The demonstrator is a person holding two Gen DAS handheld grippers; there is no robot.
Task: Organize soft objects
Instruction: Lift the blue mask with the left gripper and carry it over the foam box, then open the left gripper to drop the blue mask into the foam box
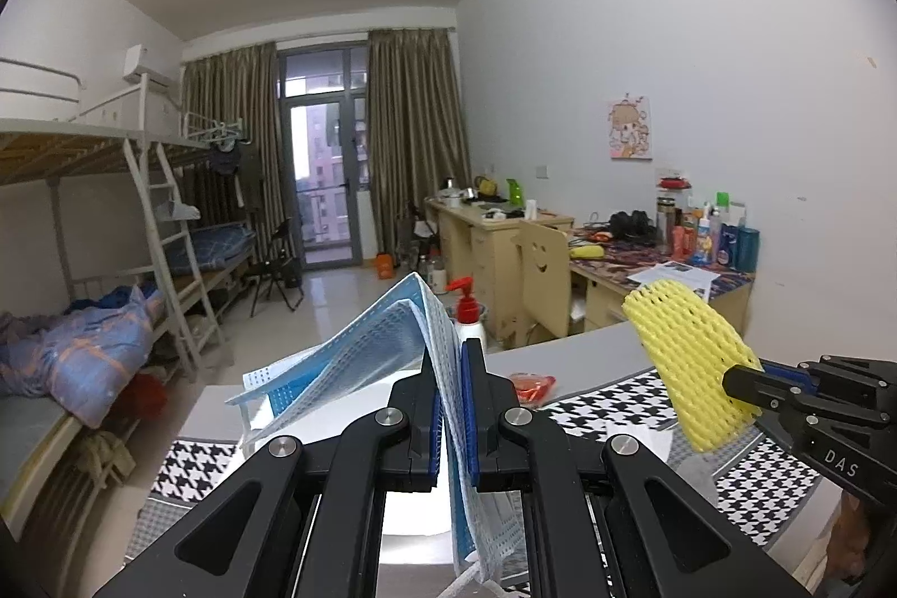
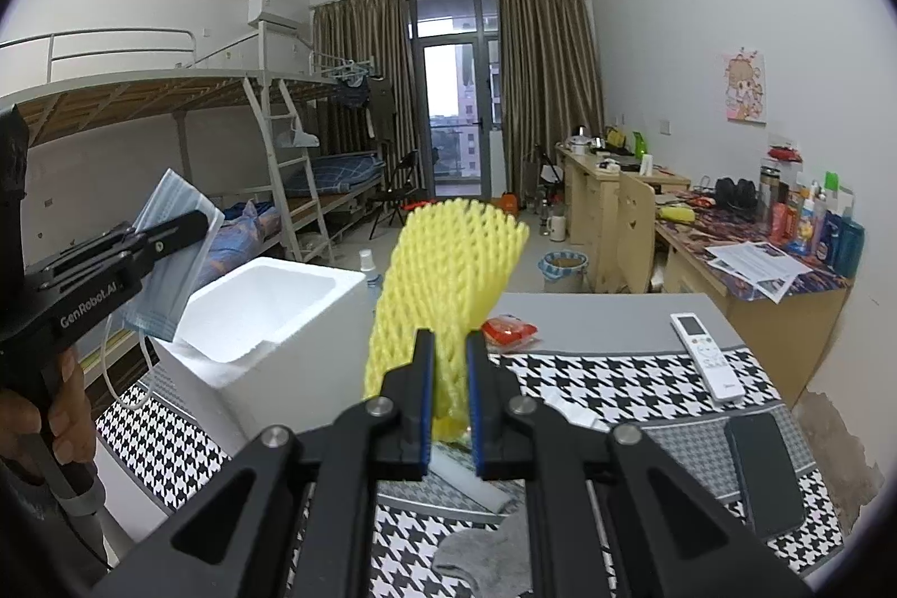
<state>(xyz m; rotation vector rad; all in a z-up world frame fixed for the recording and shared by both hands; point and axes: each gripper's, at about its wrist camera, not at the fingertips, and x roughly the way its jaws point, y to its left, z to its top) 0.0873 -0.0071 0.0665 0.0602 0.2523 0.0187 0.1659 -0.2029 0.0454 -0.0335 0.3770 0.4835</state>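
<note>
Pinching between right fingers (image 2: 448, 357), yellow foam net (image 2: 448, 273)

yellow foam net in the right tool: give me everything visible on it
The yellow foam net is a soft mesh sleeve of open diamond-weave foam, flattened and bent slightly to one side. The right tool is shut on its lower end; the rest stands up free, touching nothing else. It is held above the houndstooth cloth, right of the white foam box. From the left wrist view it leans leftward.
</note>
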